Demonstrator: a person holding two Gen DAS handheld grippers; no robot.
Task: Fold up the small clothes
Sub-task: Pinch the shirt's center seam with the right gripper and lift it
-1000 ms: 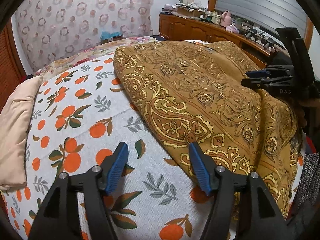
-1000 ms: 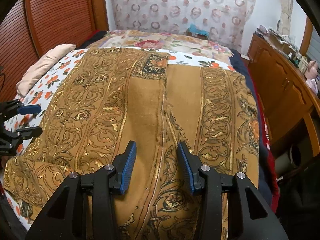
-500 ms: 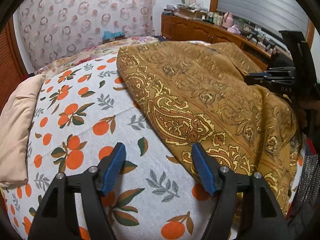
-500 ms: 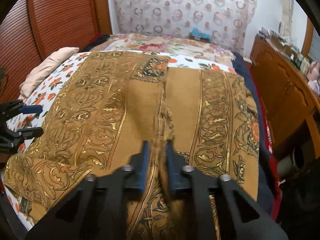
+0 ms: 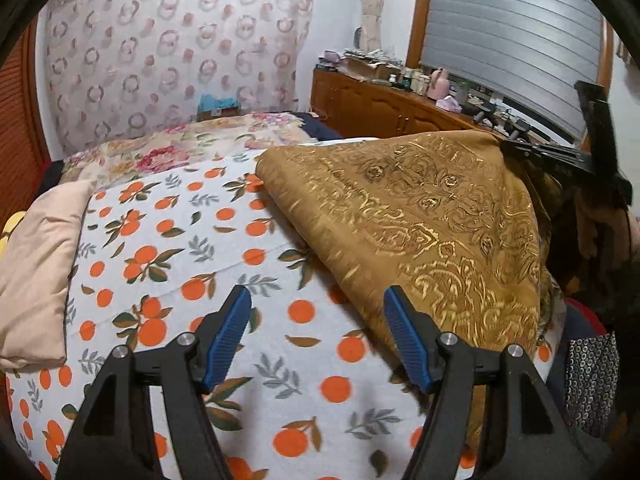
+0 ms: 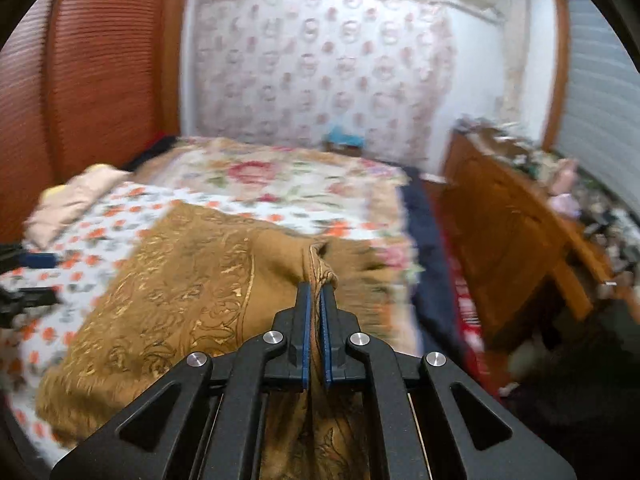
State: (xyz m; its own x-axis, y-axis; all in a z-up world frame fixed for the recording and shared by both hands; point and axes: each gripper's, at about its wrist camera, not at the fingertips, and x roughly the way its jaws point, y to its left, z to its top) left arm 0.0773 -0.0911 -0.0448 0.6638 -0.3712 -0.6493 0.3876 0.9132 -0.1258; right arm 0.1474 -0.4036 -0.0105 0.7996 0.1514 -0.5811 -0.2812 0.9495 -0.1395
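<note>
the right gripper point(image 6: 315, 300) is clamped on a bunched ridge of the mustard patterned cloth point(image 5: 432, 216), lifting it into a peak above the orange-print bedsheet point(image 5: 168, 248), while the rest drapes down onto that sheet. the left gripper point(image 5: 316, 332) hovers with jaws spread wide and empty just beside the cloth's near edge, over the sheet. the risk, as i judge it, is that the pinch holds only a thin gather, so the slippery-looking fabric could slide out, or the unheld side could drag and fold crooked.

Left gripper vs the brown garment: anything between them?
Only bare orange-print bedsheet, left wrist view. The open left gripper hovers over it; the brown patterned garment starts beside its right finger.
</note>
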